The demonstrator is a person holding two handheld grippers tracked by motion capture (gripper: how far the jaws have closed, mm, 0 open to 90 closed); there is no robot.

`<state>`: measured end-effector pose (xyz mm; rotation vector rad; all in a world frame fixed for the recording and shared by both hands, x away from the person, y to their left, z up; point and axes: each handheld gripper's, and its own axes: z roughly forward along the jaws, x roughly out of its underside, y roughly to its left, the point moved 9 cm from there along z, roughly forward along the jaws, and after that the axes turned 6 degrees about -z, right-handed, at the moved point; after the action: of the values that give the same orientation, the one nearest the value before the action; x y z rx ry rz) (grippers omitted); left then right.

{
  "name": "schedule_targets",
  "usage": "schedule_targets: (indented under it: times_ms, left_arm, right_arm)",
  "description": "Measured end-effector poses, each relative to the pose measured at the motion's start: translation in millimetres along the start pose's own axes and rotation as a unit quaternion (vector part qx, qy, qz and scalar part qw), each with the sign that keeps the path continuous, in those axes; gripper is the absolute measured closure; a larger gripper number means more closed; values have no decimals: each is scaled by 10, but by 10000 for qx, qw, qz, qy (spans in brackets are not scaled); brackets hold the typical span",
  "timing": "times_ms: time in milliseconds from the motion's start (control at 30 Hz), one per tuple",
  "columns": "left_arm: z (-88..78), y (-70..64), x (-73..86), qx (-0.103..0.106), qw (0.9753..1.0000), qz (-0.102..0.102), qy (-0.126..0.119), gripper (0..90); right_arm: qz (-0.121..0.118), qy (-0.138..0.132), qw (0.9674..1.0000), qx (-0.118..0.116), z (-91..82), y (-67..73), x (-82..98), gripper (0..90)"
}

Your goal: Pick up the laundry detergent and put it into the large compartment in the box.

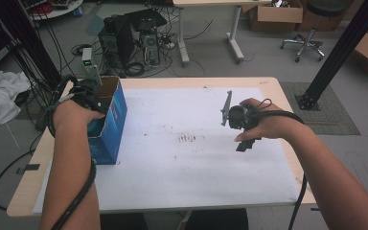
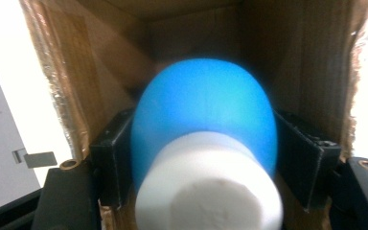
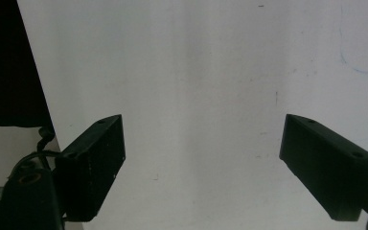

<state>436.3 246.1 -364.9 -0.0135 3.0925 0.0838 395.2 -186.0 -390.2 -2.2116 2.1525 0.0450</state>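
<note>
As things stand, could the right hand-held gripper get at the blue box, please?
Probably yes: the right hand-held gripper hangs open over the bare white sheet, nothing lies between it and the blue box, though the left hand occupies its opening.

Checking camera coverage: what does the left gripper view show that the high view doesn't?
Left gripper view: blue rounded bulb with a white cylindrical end between the jaws of the left gripper, bare brown cardboard around it. High view: right gripper above the white paper sheet on the wooden table. Both: the blue-sided open cardboard box.
</note>
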Motion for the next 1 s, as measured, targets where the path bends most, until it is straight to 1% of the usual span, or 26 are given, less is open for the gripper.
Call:
schedule_targets:
  times_ms: [133,167,233,400,633,733,833,867,967,1000]
  left_arm:
    - [-60,1,-3,-62,10000,0,-39,303]
    - [-73,3,-1,-94,9999,-31,-39,273]
    - [-106,7,-2,-124,9999,-3,-71,270]
    - [-138,15,3,-145,9998,-25,-122,269]
    - [-215,-8,1,-181,9997,13,-174,255]
    - [-257,-23,2,-209,9996,7,-163,230]
    - [-298,-39,-5,-250,9995,44,-195,229]
    - [-325,-50,-9,-291,9993,65,-212,224]
    - [-347,-56,-12,-289,9993,61,-228,211]
    - [-359,-50,-10,-305,9993,94,-212,206]
  right_arm:
    - [-17,-13,10000,-9,-2,3,-2,159]
    - [-7,-12,10000,-9,-4,9,-3,158]
    - [-3,-24,10000,-6,-2,11,-5,159]
    - [-21,-29,10000,11,-12,13,-15,159]
    - [-20,-34,10000,26,-24,15,-14,159]
    - [-24,-57,10000,29,-27,20,-12,158]
    - [-30,-63,10000,38,-29,18,-12,159]
    - [-32,-76,10000,42,-31,21,-14,159]
    - [-40,-57,10000,45,-35,25,-10,159]
    - [-32,-60,10000,51,-37,26,-8,159]
